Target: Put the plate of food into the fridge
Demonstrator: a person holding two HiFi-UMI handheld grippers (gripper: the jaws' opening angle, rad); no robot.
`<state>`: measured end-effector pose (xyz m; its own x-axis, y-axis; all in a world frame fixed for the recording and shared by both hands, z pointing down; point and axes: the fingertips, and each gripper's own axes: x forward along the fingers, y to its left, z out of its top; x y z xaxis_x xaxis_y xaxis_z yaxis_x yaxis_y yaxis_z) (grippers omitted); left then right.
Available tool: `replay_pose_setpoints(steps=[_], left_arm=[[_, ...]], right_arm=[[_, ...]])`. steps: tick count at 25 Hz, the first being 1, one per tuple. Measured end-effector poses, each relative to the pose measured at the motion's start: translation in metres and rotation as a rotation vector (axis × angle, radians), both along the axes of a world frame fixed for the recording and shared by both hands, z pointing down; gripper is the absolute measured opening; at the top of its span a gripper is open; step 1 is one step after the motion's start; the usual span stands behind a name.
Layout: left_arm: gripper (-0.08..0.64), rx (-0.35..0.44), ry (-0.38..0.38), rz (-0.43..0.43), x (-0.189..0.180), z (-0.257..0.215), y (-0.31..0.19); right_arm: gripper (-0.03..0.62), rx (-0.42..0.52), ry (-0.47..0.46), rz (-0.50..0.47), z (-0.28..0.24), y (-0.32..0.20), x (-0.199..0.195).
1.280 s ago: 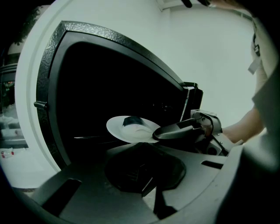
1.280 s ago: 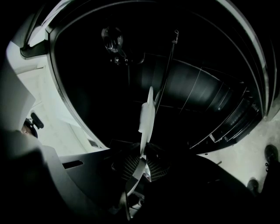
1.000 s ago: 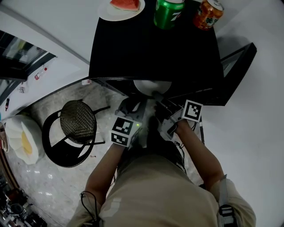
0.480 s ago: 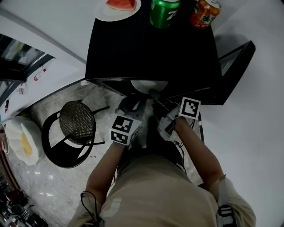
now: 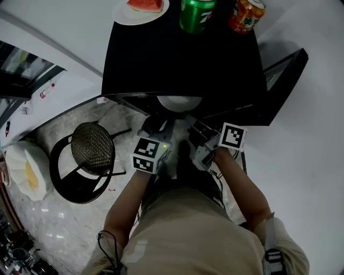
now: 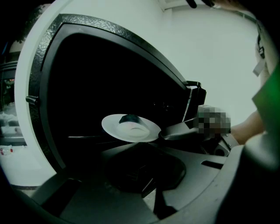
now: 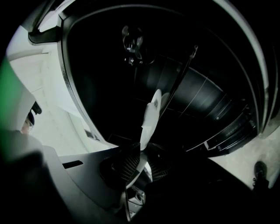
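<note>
A white plate of food (image 6: 130,127) with a dark piece and a pale piece on it hangs level in the dark mouth of the small black fridge (image 5: 183,59). My right gripper (image 7: 140,159) is shut on the plate's near rim, and the plate (image 7: 151,118) shows edge-on in the right gripper view. From the head view only the plate's near half (image 5: 179,102) shows under the fridge's top edge, with the right gripper (image 5: 191,119) just behind it. My left gripper (image 5: 153,128) hovers to the plate's left, apart from it, its jaws together and holding nothing.
The fridge door (image 5: 279,80) stands open to the right. On the fridge's top sit a plate with watermelon (image 5: 141,8), a green can (image 5: 196,13) and an orange can (image 5: 245,15). A round black stool (image 5: 91,147) stands on the floor at the left.
The plate has slid slightly deeper under the fridge's top edge, with the right gripper still on it. The left gripper has crept forward a little.
</note>
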<state>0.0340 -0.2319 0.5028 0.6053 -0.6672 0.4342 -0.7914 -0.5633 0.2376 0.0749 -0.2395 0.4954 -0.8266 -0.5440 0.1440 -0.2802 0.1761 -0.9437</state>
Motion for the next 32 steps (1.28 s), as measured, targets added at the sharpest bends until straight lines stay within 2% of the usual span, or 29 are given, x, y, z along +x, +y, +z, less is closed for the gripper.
replay_pose_setpoints(steps=[6,13,32], left_arm=[[0.011,0.002,-0.003,-0.008,-0.001,0.001,-0.003],[0.011,0.010,-0.010,-0.010,-0.002,0.002,-0.011],[0.011,-0.014,-0.029,-0.001,-0.021,0.010,0.005]], right_arm=[[0.046,-0.006,0.044,0.044,0.006,-0.004,0.009],[0.046,-0.042,0.031,0.082,0.009,-0.008,0.007],[0.046,0.004,0.081,0.094,0.009,-0.025,-0.004]])
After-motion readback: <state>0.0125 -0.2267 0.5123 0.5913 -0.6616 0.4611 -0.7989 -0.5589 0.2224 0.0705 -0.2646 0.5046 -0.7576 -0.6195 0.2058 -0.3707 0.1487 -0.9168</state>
